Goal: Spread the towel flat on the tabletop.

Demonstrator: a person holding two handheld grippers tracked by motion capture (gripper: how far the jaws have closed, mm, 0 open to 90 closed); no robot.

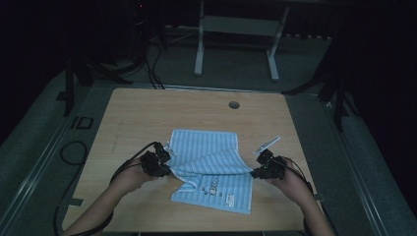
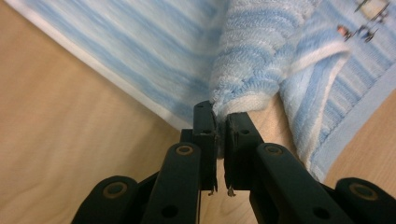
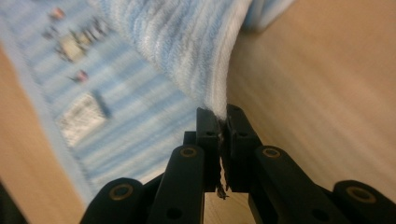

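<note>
Here the towel (image 1: 211, 169), pale blue with white stripes, lies on the near half of the table (image 1: 147, 113), roughly midway between its left and right edges. Its far part rests flat; a middle band is lifted into a ridge that runs across it, and the near part, with a small printed patch, lies flat toward the table's near edge.

The left gripper (image 1: 164, 164) has its jaws clenched on the towel's left edge; in the left gripper view the white hem is pinched right between the pads (image 2: 205, 123). The right gripper (image 1: 256, 172) grasps the towel's right edge the same way, with cloth rising straight out of its closed jaws in the right gripper view.

Holding both side edges at matching points looks meant to keep the ridge straight, so the cloth can be folded over evenly, most likely toward the near edge. Both hands stay low, which keeps the rest of the towel anchored on the table while the held band moves.
</note>
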